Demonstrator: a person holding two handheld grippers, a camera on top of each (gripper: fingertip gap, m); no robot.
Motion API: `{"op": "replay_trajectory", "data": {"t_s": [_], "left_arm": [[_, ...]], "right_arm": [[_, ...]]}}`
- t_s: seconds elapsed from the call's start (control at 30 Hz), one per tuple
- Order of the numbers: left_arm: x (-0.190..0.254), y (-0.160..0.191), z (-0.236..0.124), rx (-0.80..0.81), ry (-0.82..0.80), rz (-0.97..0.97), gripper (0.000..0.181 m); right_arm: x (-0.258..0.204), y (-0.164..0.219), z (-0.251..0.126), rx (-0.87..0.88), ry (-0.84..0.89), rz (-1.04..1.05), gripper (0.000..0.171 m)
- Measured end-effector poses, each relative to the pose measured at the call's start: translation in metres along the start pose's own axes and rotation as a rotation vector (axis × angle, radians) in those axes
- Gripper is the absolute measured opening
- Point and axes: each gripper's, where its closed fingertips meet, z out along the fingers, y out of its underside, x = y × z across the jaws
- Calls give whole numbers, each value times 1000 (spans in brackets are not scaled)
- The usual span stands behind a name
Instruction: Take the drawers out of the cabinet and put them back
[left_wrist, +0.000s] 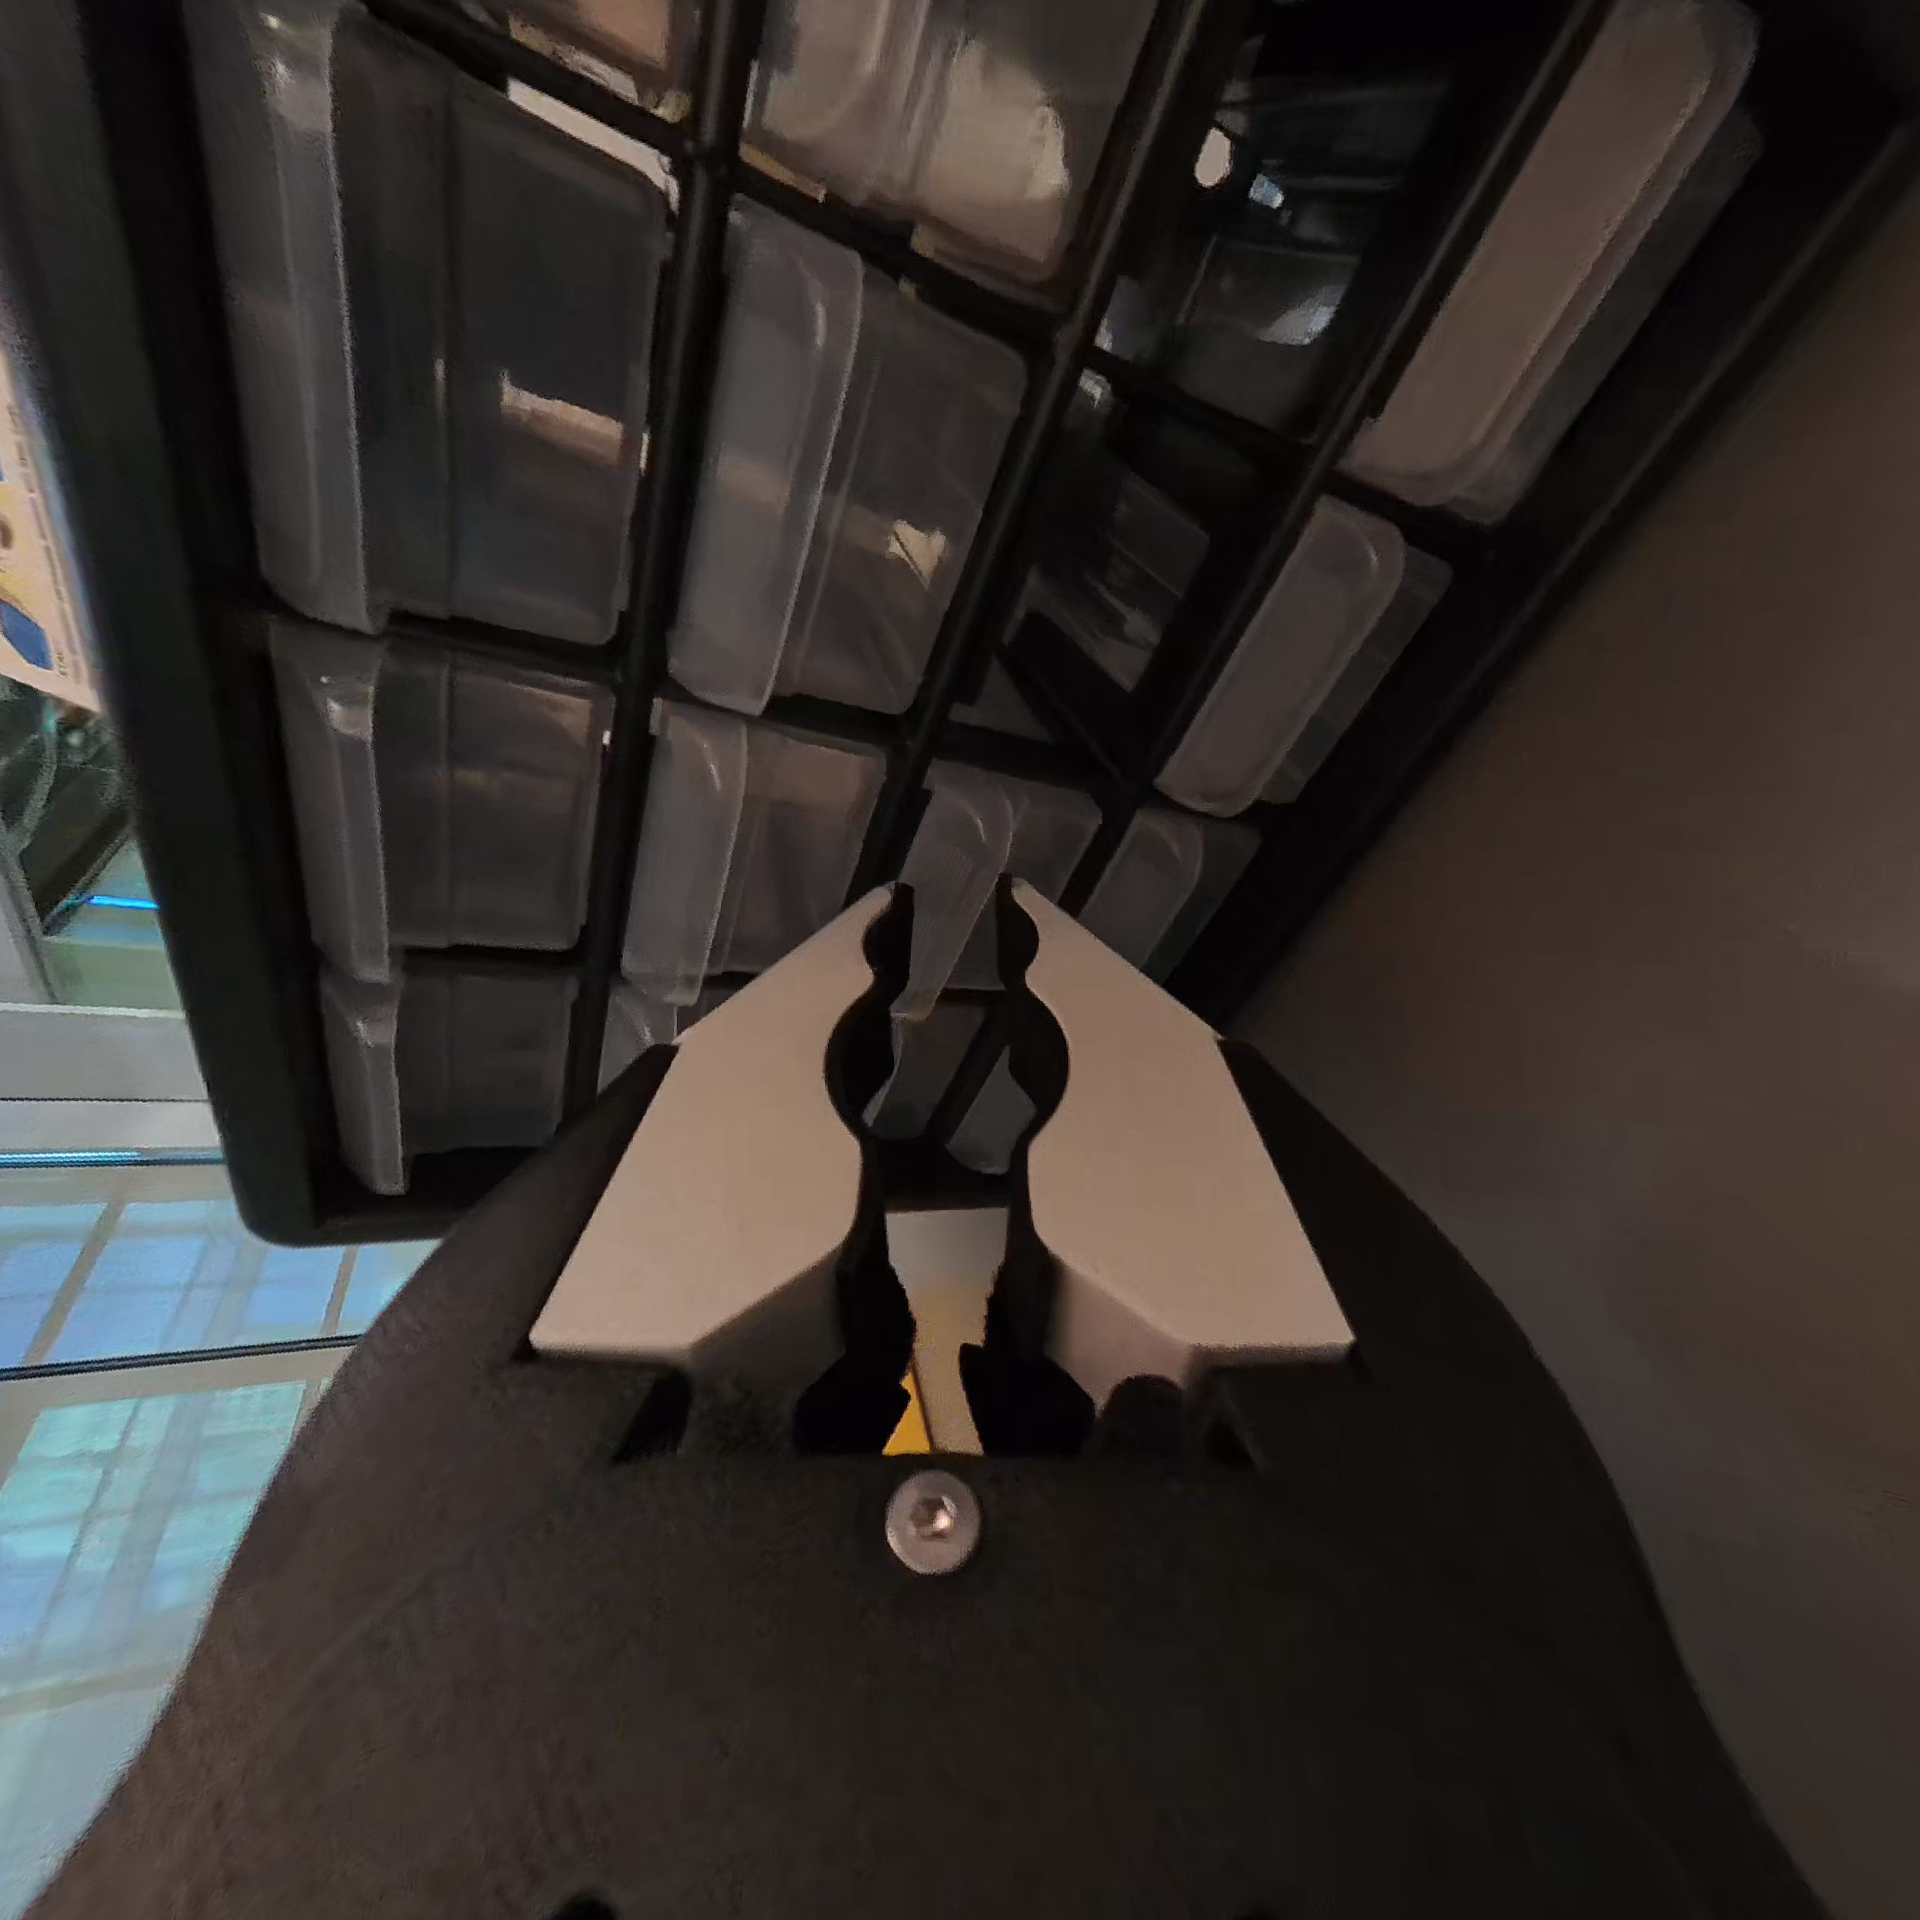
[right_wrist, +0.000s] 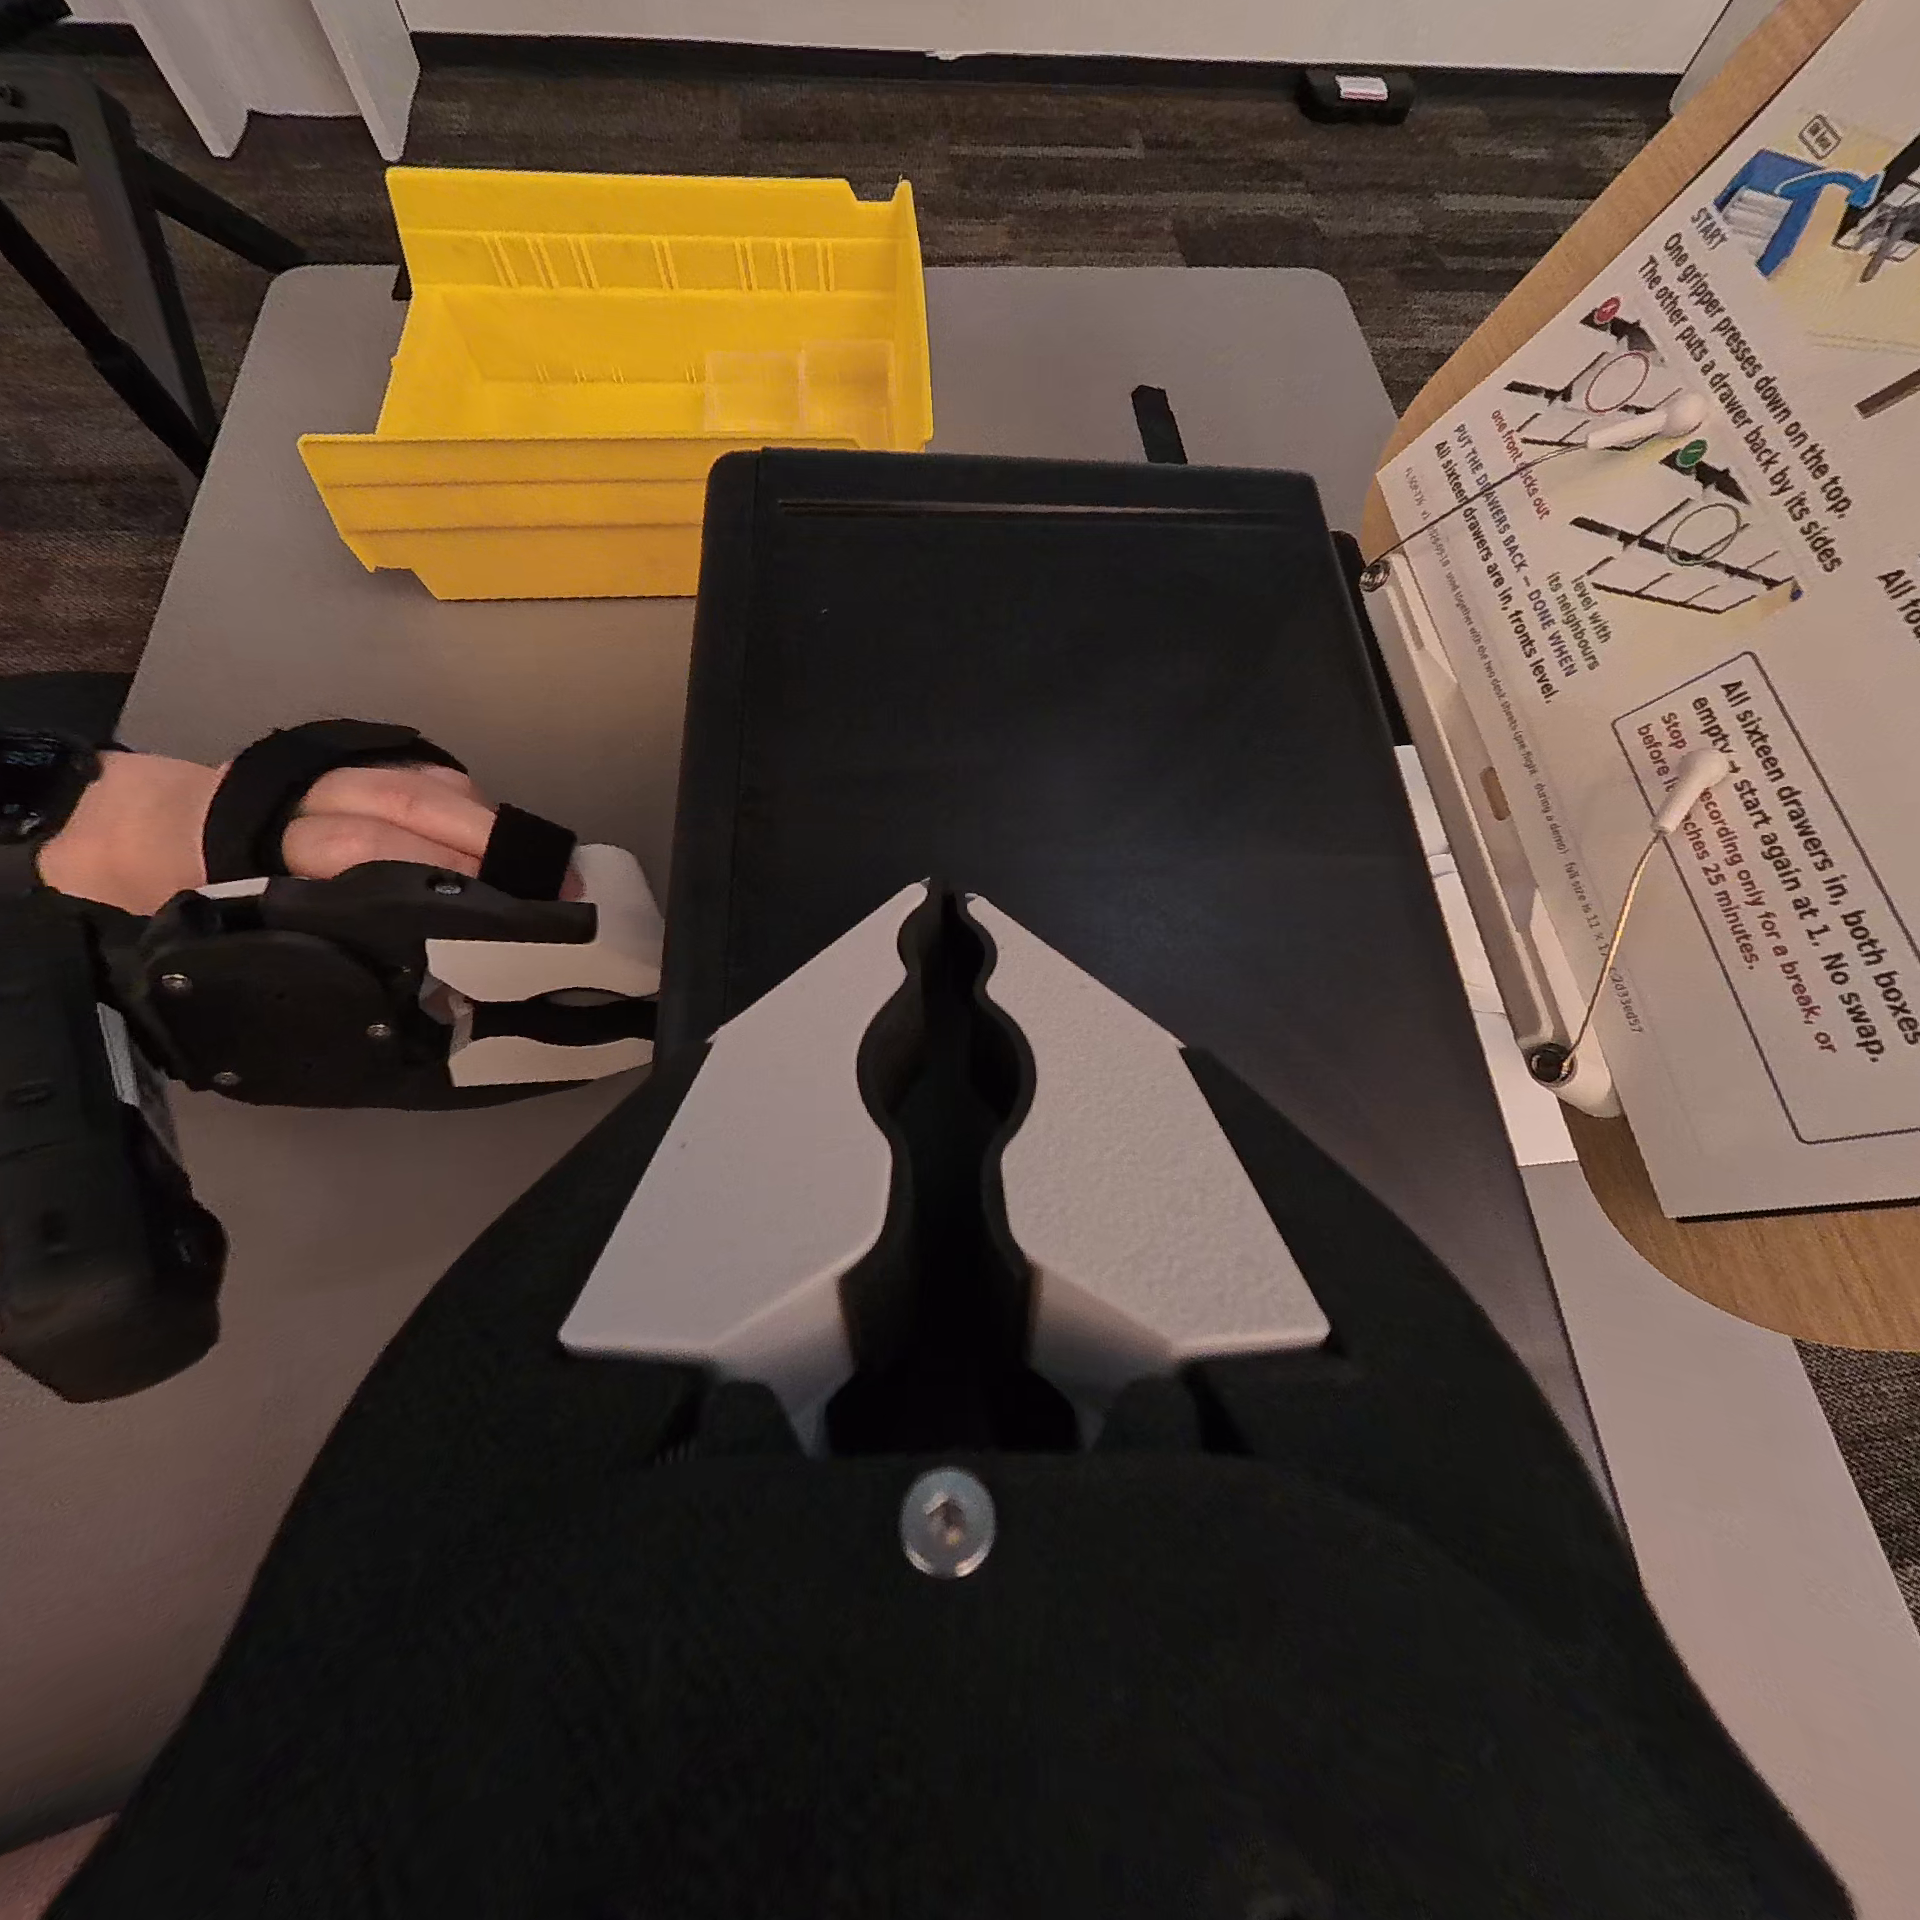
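Cabinet (right_wrist: 1023, 717): black plastic frame, standing on the grey table (right_wrist: 416, 665). The right wrist view looked down on its flat, matte top with a shallow recessed panel. The left wrist view faced its front (left_wrist: 686, 436), a grid of black dividers holding translucent, frosted drawers (left_wrist: 831, 499) with rounded corners and raised pull tabs. Most slots were filled; at least one slot (left_wrist: 1226, 312), toward the upper right of the grid as seen, looked dark and open.

Left gripper (left_wrist: 951, 935): white fingers with black scalloped pads, jaws narrowed to a slim gap around the pull tab of one drawer (left_wrist: 966, 873) in the lower part of the grid. The tab sat between the fingertips; firm contact could not be confirmed. In the right wrist view this gripper (right_wrist: 634, 987) was at the cabinet's left side, held by a hand (right_wrist: 395, 821) in a black strap.

Right gripper (right_wrist: 945, 899): jaws fully closed, nothing between them, tips over the cabinet top; contact not discernible.

Yellow bin (right_wrist: 644, 395) behind the cabinet on the left, holding clear drawers (right_wrist: 800, 390).

Writing: a printed instruction sheet (right_wrist: 1704, 675) with diagrams was clipped to a wooden board on the right; text not transcribed. No brand marks seen on the cabinet.
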Motion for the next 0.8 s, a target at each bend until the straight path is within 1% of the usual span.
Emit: {"op": "replay_trajectory", "data": {"t_s": [0.2, 0.23, 0.27, 0.33, 0.4, 0.43, 0.5, 0.53, 0.57, 0.6, 0.67, 0.73, 0.8], "left_arm": [[-2, 2, 0, -17, -2, -82, 16], [-3, 3, -3, -18, 0, -92, 22], [-5, 5, -7, -15, 5, -99, 26], [-14, 10, -21, -1, 1, -116, 28], [-40, 25, -38, -3, -43, -120, 28], [-60, 39, -47, -28, -80, -108, 26], [-109, 83, -66, -143, -165, -92, 27], [-131, 110, -74, -210, -173, -125, 27], [-145, 138, -80, -272, -140, -186, 27], [-152, 167, -84, -335, -88, -261, 29], [-153, 226, -87, -466, 24, -397, 42], [-152, 276, -86, -544, 82, -465, 55], [-139, 307, -78, -538, 164, -527, 47]], "right_arm": [[0, 0, 0, 3, -8, 10, 0], [0, 0, 0, 5, -7, 7, 0], [0, 0, 0, 8, -7, 5, 0], [0, 0, 0, 9, -10, 10, 0], [0, 0, 0, 6, -7, 11, 0], [0, 0, 0, 4, -2, 10, 0], [1, 1, 0, -10, 13, 10, 0], [2, 2, 1, -31, 30, 13, 0], [3, 3, 1, -56, 54, 3, 0], [3, 3, 2, -68, 81, -23, 0], [3, 4, 2, -90, 127, -81, 0], [3, 4, 3, -102, 157, -97, 0], [4, 4, 2, -103, 170, -109, 0]]}}
